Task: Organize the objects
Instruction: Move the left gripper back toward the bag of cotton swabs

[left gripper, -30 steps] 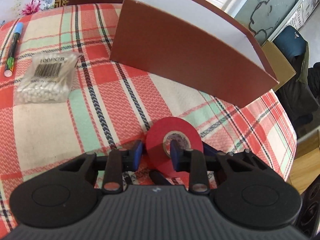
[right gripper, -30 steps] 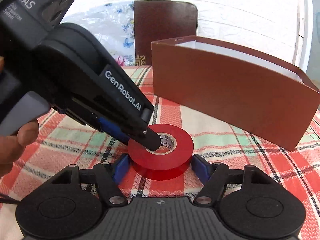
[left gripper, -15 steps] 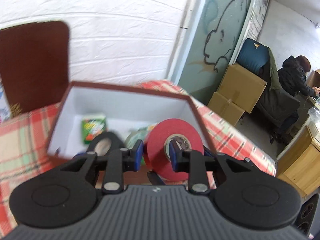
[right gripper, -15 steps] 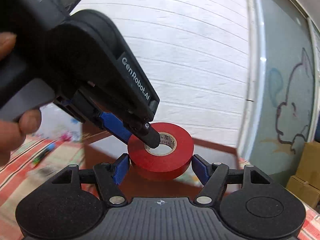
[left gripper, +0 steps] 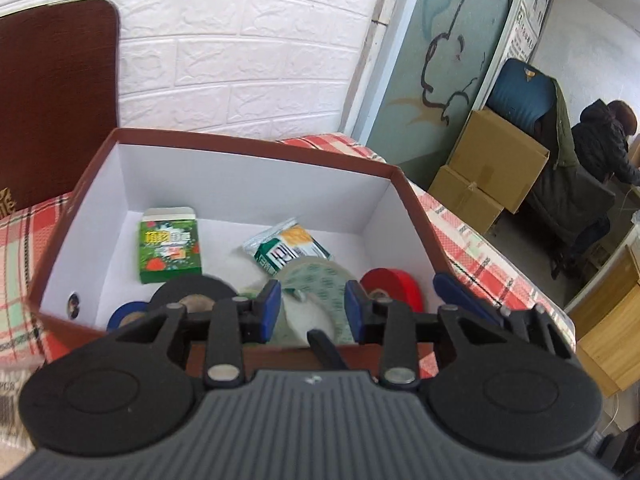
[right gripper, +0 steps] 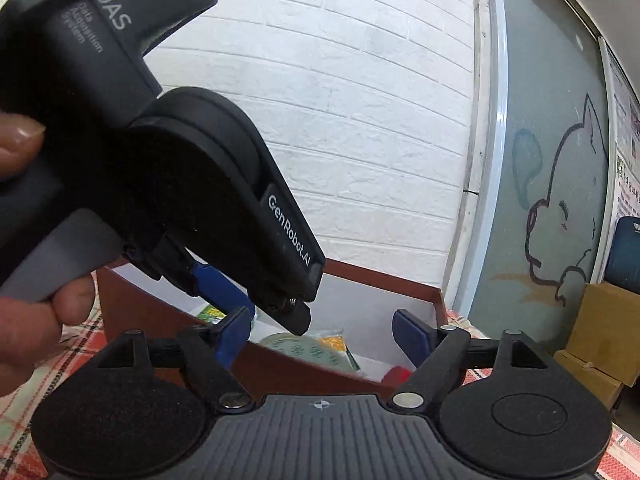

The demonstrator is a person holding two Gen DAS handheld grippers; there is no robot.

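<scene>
Between both sets of jaws nothing is held now: left gripper point(left gripper: 312, 312) and right gripper point(right gripper: 322, 338) have just been opening, and the glossy red roll of tape point(left gripper: 394, 288) has dropped from them. It lies inside the brown cardboard box with white lining point(left gripper: 248, 148), right corner, beside a clear tape roll point(left gripper: 316, 280). Judged: this item is stowed.
</scene>
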